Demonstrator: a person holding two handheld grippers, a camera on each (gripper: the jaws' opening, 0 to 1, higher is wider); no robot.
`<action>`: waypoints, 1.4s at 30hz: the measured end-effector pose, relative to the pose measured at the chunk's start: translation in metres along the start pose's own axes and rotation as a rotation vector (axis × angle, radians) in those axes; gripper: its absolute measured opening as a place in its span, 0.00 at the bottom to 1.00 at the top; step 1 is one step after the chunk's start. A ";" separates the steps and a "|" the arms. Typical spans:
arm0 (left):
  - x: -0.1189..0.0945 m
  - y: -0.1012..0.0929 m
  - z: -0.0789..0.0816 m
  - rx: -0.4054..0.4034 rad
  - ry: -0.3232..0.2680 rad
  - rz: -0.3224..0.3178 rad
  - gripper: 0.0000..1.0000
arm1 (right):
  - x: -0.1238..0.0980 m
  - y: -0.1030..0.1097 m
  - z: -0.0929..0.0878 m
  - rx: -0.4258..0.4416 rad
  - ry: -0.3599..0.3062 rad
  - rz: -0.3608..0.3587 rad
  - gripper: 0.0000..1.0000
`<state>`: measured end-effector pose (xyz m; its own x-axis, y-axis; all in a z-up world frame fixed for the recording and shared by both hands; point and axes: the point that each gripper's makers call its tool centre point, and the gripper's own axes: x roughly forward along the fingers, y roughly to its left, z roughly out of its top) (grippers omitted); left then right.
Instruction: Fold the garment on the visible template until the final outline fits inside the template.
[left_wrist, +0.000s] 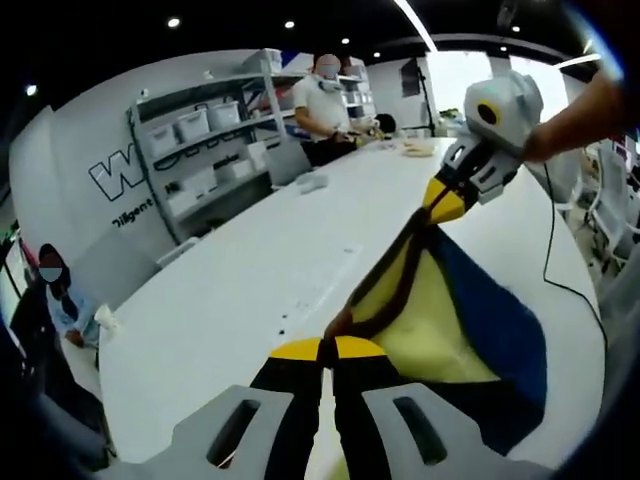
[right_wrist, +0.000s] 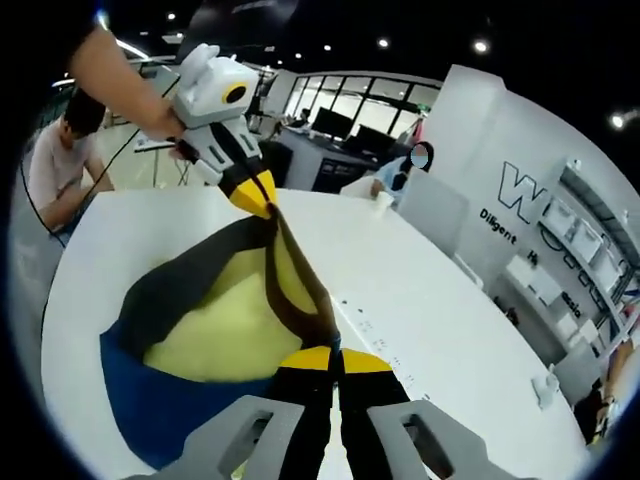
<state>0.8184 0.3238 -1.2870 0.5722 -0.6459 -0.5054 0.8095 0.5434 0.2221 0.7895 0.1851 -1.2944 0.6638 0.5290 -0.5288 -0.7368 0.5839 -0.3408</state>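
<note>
- Person (left_wrist: 55, 290), seated: at the far left edge of the table (left_wrist: 250, 290) in the left gripper view, beside a paper cup (left_wrist: 105, 320).
- Shelves (left_wrist: 205, 150): behind the table, against the wall, holding pale bins; a second person (left_wrist: 325, 105) stands at the table's far end.
- Left gripper (left_wrist: 322, 350): yellow-tipped jaws closed together on the dark hem of the garment (left_wrist: 450, 320), pinching it above the table.
- Garment: yellow, blue and dark brown cloth, stretched taut between the two grippers and hanging down to the table on the right side of the left gripper view.
- Right gripper (left_wrist: 445, 200): across the table from the left gripper, its yellow tips closed on the other end of the same hem; a hand (left_wrist: 565, 125) holds it, with a cable (left_wrist: 555, 260) trailing over the table.
- Right gripper view: the left gripper (right_wrist: 255, 195) sits at upper left, the garment (right_wrist: 220, 320) sags below the hem onto the table (right_wrist: 420, 290), and the right gripper (right_wrist: 333, 360) clamps the near hem end.
- Template: cannot be made out on the table.
</note>
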 end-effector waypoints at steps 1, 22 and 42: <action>0.002 0.001 -0.001 0.001 0.002 0.002 0.07 | 0.001 0.000 -0.001 0.002 0.001 -0.001 0.00; 0.051 0.007 -0.044 -0.053 0.084 0.011 0.07 | 0.053 -0.009 -0.051 0.124 0.117 -0.037 0.00; 0.075 0.002 -0.078 -0.059 0.165 0.003 0.07 | 0.079 -0.003 -0.083 0.205 0.201 -0.030 0.00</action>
<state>0.8531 0.3180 -1.3895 0.5414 -0.5500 -0.6359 0.7961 0.5787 0.1772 0.8335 0.1738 -1.3993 0.6309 0.3892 -0.6712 -0.6624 0.7207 -0.2047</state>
